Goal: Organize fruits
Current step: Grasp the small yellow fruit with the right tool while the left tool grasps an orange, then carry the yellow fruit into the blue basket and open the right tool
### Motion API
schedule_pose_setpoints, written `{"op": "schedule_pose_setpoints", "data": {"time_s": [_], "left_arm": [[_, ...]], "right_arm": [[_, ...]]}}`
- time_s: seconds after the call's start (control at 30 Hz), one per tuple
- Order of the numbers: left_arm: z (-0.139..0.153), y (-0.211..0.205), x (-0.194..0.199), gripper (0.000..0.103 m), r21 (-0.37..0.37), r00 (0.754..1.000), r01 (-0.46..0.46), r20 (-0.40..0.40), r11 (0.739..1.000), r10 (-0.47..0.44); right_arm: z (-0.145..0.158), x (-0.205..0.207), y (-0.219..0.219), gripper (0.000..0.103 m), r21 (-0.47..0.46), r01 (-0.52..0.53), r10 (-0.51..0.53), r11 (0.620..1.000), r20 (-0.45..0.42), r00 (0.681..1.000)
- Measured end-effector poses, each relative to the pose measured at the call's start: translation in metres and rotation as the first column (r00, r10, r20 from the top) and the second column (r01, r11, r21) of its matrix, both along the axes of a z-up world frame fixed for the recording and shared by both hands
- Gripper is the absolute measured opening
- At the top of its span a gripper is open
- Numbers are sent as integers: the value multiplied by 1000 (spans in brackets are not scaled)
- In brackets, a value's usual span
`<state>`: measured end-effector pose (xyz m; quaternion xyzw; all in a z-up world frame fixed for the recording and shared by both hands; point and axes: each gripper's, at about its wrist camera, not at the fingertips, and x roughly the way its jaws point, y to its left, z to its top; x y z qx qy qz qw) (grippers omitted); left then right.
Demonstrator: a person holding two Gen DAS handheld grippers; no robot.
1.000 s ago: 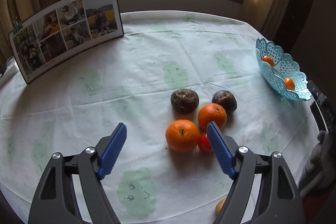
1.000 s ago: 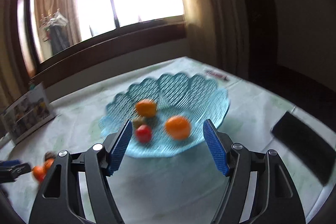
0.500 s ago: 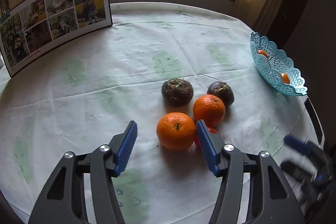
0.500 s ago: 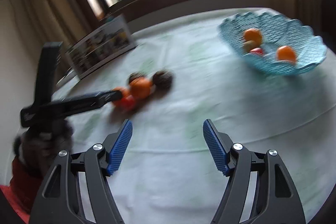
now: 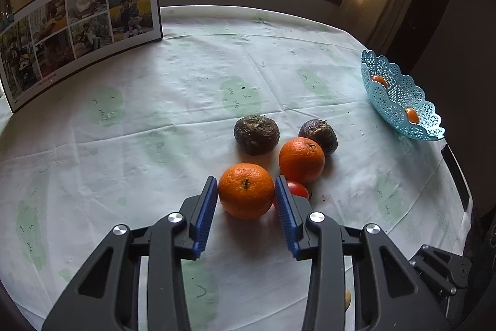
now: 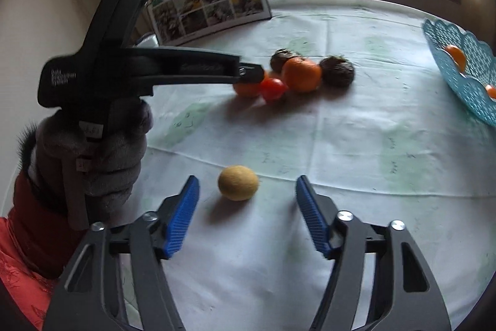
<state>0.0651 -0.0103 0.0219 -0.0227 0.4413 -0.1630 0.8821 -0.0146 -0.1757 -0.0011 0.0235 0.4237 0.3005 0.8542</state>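
On the pale tablecloth lies a cluster of fruit: a near orange [image 5: 246, 190], a second orange [image 5: 301, 158], a small red tomato [image 5: 299, 189] and two dark wrinkled fruits [image 5: 256, 134] [image 5: 318, 134]. My left gripper [image 5: 245, 179] is closing, and its blue pads touch both sides of the near orange. In the right wrist view a small yellow fruit [image 6: 238, 182] lies just ahead of my right gripper [image 6: 247, 179]. Its jaws are closing but stand apart from the fruit on both sides. The blue lattice basket [image 5: 400, 101] at the far right holds several fruits.
A clipped photo board [image 5: 80, 30] leans at the table's back left. A flat black object [image 5: 455, 179] lies at the right table edge below the basket. A gloved hand [image 6: 93, 151] in a red sleeve holds the left gripper [image 6: 248, 72]. A window and curtains stand behind the table.
The left jaws have narrowed from wide apart onto the near orange. The right gripper has swung away from the basket to the near side of the table, over the yellow fruit, and narrowed a little.
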Motion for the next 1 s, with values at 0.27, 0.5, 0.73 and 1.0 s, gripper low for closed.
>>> {"op": "schedule_pose_setpoints", "data": {"time_s": [0.27, 0.5, 0.73, 1.0], "left_arm": [[-1, 1, 0, 41, 16, 1000, -13, 14, 1000, 12], [-4, 0, 2, 40, 4, 1000, 1, 13, 1000, -1], [-2, -1, 1, 39, 8, 1000, -11, 17, 1000, 11], [12, 4, -3, 39, -6, 998, -33, 45, 999, 33]], "right_arm": [[-3, 3, 6, 30, -26, -16, 16, 1000, 5, 1000], [5, 7, -21, 30, 20, 68, -68, 998, 23, 997], [26, 19, -70, 30, 80, 231, -238, 970, 86, 968], [49, 44, -131, 30, 129, 451, -468, 883, 163, 869]]}}
